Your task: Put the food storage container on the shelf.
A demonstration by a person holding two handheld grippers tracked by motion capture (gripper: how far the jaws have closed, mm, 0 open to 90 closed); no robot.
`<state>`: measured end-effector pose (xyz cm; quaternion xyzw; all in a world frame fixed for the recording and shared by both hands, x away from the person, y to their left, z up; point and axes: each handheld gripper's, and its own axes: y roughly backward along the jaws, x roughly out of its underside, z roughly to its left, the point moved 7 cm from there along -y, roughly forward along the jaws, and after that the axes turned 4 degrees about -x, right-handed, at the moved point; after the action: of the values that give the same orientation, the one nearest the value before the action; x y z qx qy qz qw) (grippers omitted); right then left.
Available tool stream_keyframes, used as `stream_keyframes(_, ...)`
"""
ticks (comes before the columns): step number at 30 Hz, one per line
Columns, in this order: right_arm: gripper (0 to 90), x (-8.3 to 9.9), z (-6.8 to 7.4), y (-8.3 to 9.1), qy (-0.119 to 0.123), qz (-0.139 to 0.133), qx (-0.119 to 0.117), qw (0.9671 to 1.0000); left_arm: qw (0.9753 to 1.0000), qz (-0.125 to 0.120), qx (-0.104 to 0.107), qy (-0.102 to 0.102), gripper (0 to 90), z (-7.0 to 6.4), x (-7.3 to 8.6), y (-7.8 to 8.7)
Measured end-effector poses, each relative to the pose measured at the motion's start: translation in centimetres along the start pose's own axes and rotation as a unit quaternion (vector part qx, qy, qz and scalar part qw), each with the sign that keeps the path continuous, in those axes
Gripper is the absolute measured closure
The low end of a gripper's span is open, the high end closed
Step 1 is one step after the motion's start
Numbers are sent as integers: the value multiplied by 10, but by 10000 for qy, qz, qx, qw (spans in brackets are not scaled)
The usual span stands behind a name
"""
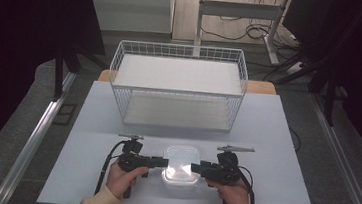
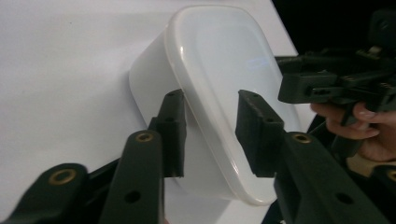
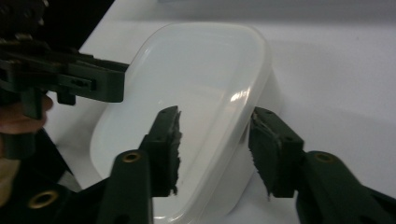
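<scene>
The left tongs [image 2: 209, 133] are standing released, their jaws straddling the left rim of a white lidded box [image 2: 219, 84]: one jaw is lying against the box's outer wall below the lid edge, the other is sitting over the lid, and a gap is showing between them. The right tongs [image 3: 214, 149] are standing released in the same way at the opposite side, one jaw over the lid and one outside the wall, the rim running between them with space on both sides. In the high view the left tongs [image 1: 165, 163] and the right tongs [image 1: 194, 169] are pointing toward each other across the box [image 1: 181, 166], each held by a hand, the left hand [image 1: 120, 178] and the right hand [image 1: 234, 194] coming up from the near edge in pale sleeves. The box is resting on the table [image 1: 266, 135], close to its near edge and about midway across. Beyond it, well apart toward the far side of the table, a white wire basket [image 1: 178, 85] is standing upright. Past the table, cables are lying on the floor [image 1: 236, 29] around a metal frame.
</scene>
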<state>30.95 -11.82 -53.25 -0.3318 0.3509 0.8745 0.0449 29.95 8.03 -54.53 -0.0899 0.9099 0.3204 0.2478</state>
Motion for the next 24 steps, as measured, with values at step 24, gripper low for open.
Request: stream_keyframes(24, 799, 4, 4, 27, -475, -196, -786, 9956, 9992, -116, 148, -360, 792, -14, 4, 17)
